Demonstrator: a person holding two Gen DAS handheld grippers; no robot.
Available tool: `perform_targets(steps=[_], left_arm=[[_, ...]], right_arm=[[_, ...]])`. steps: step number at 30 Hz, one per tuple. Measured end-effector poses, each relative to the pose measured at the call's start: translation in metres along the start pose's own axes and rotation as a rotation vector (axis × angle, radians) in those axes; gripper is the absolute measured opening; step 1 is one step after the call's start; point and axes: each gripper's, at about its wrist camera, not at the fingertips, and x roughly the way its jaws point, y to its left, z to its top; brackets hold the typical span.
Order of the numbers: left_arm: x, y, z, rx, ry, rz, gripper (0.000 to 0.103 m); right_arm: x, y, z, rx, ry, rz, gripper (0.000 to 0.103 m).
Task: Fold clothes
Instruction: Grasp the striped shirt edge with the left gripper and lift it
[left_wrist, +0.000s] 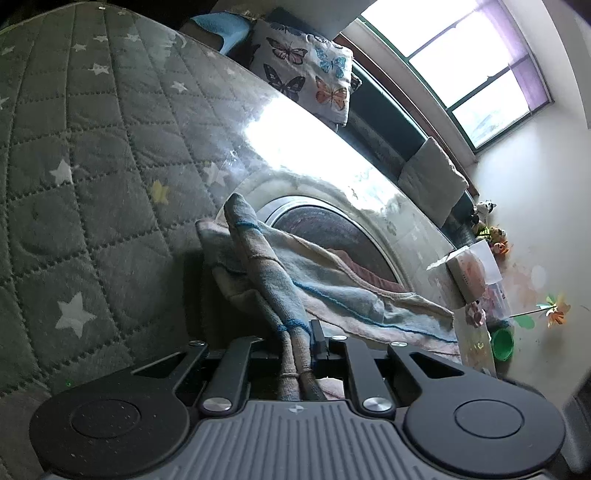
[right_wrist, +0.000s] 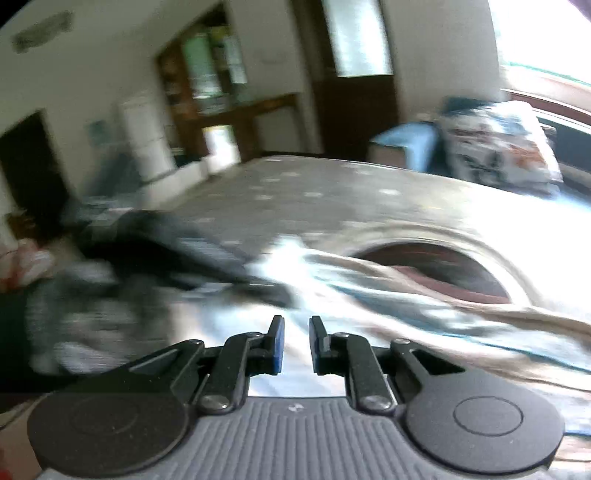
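Note:
A pale striped garment (left_wrist: 317, 280) with blue, pink and cream bands lies bunched on a grey quilted star-print table cover (left_wrist: 92, 155). My left gripper (left_wrist: 295, 332) is shut on a folded edge of it, and the cloth runs back between the fingers toward the camera. In the blurred right wrist view the same garment (right_wrist: 406, 295) spreads to the right. My right gripper (right_wrist: 295, 339) hangs open just above the cover with nothing between its blue pads (right_wrist: 277, 343). A dark heap of clothes (right_wrist: 155, 251) lies to its left.
A round dish-like object (left_wrist: 332, 236) sits under the garment's far side. A butterfly-print cushion (left_wrist: 306, 70) and grey cushion (left_wrist: 432, 177) line the window bench. A tissue box (left_wrist: 469, 273), green cup (left_wrist: 502, 343) and small toys (left_wrist: 491, 229) stand at the right. Strong glare covers the table's middle.

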Motion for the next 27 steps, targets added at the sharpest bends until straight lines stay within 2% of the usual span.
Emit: perform_targets(steps=[3,7,21,27], left_arm=[[-0.001,-0.003,0.001,0.005,-0.005,0.002,0.013],[-0.002,-0.008,0.001,0.012,-0.006,0.003,0.013],[-0.008,-0.029,0.005,0.029,-0.024,-0.002,0.012],[-0.011,-0.040,0.006,0.025,-0.029,-0.004,0.012]], right_arm=[[0.017,-0.030,-0.001,0.036,0.023,-0.136,0.014],[0.041,-0.060,-0.003,0.071,0.053,-0.227,0.014],[0.056,-0.068,-0.005,0.047,0.069,-0.289,0.014],[0.034,-0.051,-0.022,0.003,0.095,-0.266,0.015]])
